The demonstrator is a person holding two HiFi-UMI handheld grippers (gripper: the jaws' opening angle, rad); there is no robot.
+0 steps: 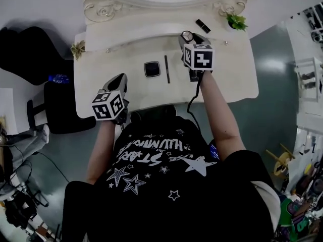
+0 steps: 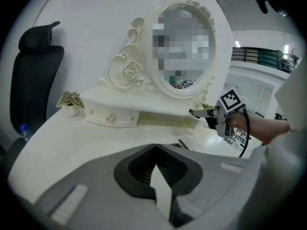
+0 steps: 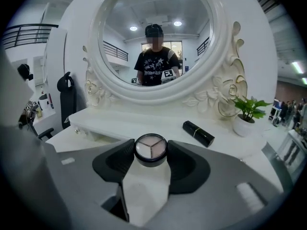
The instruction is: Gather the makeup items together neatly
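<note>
My right gripper (image 3: 150,151) holds a small round makeup pot (image 3: 150,146) with three colours in it. Its jaws stand partly apart and press on the pot's two sides. The pot is up close in front of the mirror (image 3: 153,28), low down by the shelf (image 3: 120,126) under it. A black lipstick tube (image 3: 198,133) lies on that shelf below the mirror, off to the right of the pot and not touching it. A little green plant (image 3: 247,110) stands further right, by the mirror's curly frame. My left gripper (image 2: 154,147) has its jaws closed tip to tip with nothing in them. It hangs far back from the mirror, by the front edge of the white table (image 1: 227,79). Between it and the mirror, a square black case (image 1: 152,68) and a thin dark pencil (image 1: 167,68) lie side by side on the table.
</note>
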